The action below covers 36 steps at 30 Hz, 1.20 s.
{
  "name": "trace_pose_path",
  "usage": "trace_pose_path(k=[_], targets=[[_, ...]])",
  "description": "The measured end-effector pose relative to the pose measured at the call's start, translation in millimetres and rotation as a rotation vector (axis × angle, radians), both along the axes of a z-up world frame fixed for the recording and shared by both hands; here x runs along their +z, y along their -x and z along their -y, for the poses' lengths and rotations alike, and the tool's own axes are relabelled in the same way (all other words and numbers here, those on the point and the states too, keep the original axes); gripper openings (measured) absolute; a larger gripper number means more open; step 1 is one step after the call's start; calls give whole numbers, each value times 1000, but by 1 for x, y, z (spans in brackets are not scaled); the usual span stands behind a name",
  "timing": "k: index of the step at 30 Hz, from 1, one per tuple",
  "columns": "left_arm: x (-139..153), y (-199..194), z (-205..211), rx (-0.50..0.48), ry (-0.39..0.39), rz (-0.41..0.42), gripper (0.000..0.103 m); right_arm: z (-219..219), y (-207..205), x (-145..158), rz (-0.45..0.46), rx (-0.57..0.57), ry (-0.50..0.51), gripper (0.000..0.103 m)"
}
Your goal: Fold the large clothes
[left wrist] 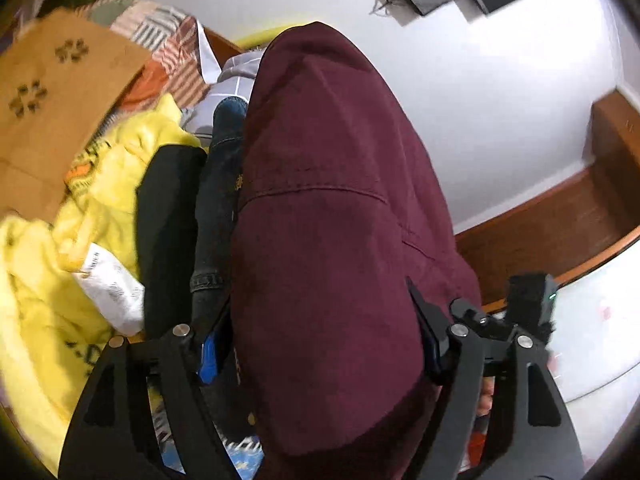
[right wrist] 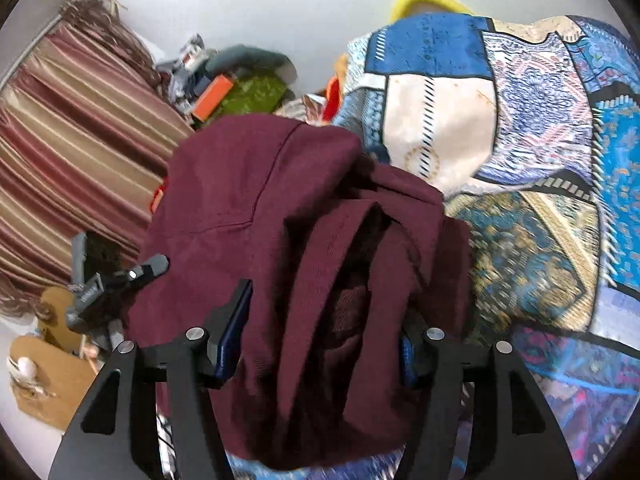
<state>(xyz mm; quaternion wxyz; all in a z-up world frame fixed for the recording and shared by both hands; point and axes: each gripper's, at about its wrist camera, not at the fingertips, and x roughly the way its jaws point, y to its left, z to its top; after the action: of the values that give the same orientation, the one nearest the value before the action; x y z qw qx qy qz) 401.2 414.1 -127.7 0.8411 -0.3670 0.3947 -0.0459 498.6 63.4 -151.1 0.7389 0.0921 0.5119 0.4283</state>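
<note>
A bulky maroon garment (left wrist: 328, 184) fills the middle of the left wrist view and lies folded over between the fingers of my left gripper (left wrist: 316, 340). The jaws stand wide; a gap shows between the left pad and the cloth, while the right finger (left wrist: 428, 328) rests against it. In the right wrist view the same maroon garment (right wrist: 256, 184) lies bunched in folds on the patterned bedspread (right wrist: 520, 160). My right gripper (right wrist: 320, 340) straddles it with its jaws apart and the cloth loose between the pads.
Left of the maroon garment lies a pile: a yellow garment (left wrist: 112, 168), a black one (left wrist: 168, 220) and jeans (left wrist: 224, 152). A cardboard box (left wrist: 48, 112) sits beyond. A wooden bed frame (left wrist: 560, 232) runs along the white wall. A striped curtain (right wrist: 80, 140) hangs at left.
</note>
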Motion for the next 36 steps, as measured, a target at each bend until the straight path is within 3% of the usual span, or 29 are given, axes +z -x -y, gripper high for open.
trace_pose_path(k=[5,8,11,13,19,25,30,36], targets=[[23,14,22,31,-245,-52,74,17,37,39,125,-45,136,57],[51,40,45,72,-382,-59,74,30,49,58,184,-94,160,57],[77,70,71,77,-472,-11,74,50,77,90,247,-108,130,57],[91,88,88,68,-505,35,74,58,93,109,273,-97,95,57],[151,159,143,65,-519,196,74,80,170,172,499,-98,16,57],[202,243,197,159,-622,402,74,108,255,214,699,-139,-105,57],[220,310,240,251,-724,562,74,120,313,222,850,-191,-163,57],[212,353,278,328,-829,648,74,119,343,213,942,-248,-161,57]])
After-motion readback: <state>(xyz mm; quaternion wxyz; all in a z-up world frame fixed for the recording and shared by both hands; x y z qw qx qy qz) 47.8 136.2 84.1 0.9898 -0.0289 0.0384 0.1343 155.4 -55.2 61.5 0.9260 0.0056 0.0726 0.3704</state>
